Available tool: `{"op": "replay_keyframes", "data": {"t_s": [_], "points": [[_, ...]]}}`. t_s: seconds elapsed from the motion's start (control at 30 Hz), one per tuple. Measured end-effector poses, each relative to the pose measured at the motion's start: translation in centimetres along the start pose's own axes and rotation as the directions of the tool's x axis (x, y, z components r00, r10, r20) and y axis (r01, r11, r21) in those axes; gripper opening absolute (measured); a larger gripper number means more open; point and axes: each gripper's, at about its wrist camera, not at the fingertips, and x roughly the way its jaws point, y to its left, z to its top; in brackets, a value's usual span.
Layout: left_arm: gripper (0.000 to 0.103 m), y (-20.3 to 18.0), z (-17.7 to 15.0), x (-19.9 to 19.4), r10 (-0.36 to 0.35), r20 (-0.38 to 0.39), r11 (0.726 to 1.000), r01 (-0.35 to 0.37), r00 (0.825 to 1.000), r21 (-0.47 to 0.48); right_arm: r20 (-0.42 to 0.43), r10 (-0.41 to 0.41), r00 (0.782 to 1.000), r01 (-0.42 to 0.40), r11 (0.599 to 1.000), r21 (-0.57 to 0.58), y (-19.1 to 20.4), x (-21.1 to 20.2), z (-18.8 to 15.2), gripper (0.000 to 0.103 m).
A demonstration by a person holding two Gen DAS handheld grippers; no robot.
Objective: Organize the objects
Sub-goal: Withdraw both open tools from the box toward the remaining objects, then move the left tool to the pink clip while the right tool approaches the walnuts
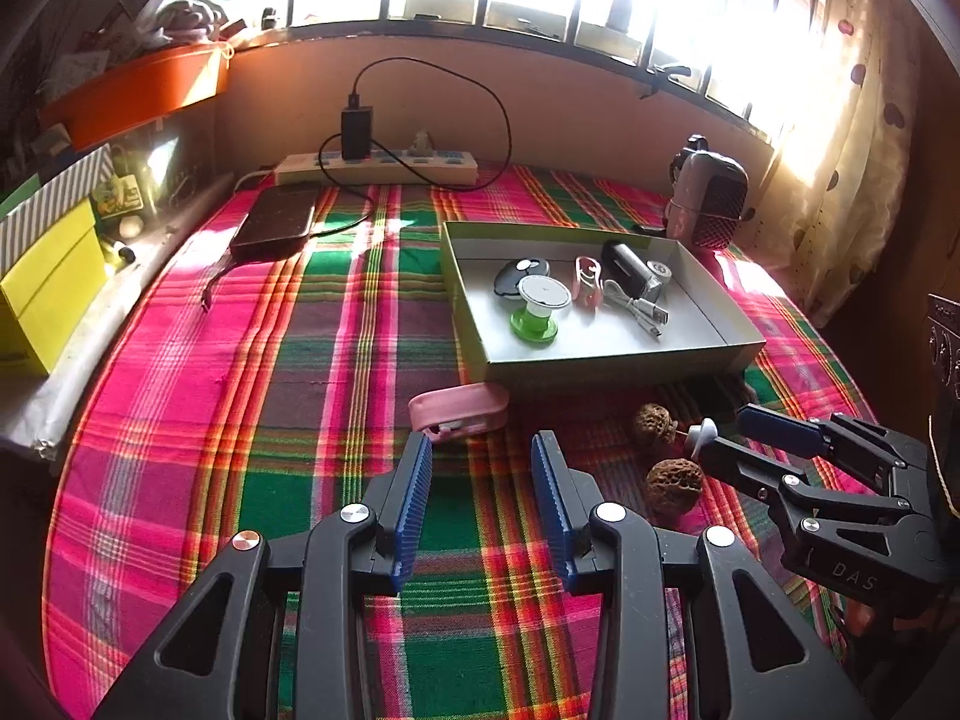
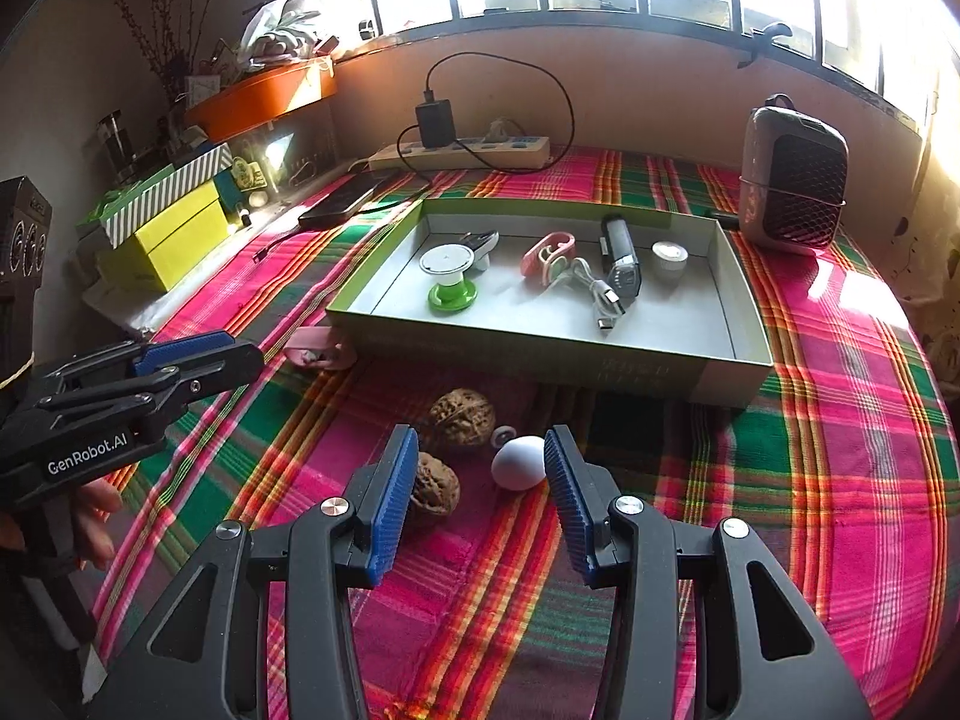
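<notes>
A shallow green-rimmed box sits on the plaid cloth and holds a green-and-white spool, a key fob, a pink clip, a black device and a USB cable. A pink case lies in front of the box, just beyond my left gripper, which is open and empty. Two walnuts and a white egg-shaped piece lie at my right gripper. Its jaws are open; the egg lies between the tips, against the right pad.
A power strip with a charger and cable runs along the back wall. A dark phone lies at back left. A mesh-fronted device stands at back right. Yellow boxes and an orange planter line the left ledge.
</notes>
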Motion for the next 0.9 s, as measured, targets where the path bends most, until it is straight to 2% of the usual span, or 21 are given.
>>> {"op": "replay_keyframes", "data": {"t_s": [0.27,0.63,0.9], "points": [[0.033,1.7,-1.5,0.2,0.004,-0.027,1.000,-0.005,1.000,-0.026,-0.045,0.031,0.999,-0.033,0.999,-0.034,1.4,1.1,-1.0,0.045],[0.033,2.7,-1.0,1.7,-0.023,-0.054,1.000,0.022,0.998,-0.023,-0.095,0.030,0.995,-0.036,0.997,-0.061,2.0,2.8,-1.1,0.045],[0.036,2.6,0.5,2.8,-0.078,-0.063,0.994,0.082,0.995,0.073,-0.105,0.023,0.994,-0.032,0.996,-0.084,2.2,3.4,-0.9,0.045]]}}
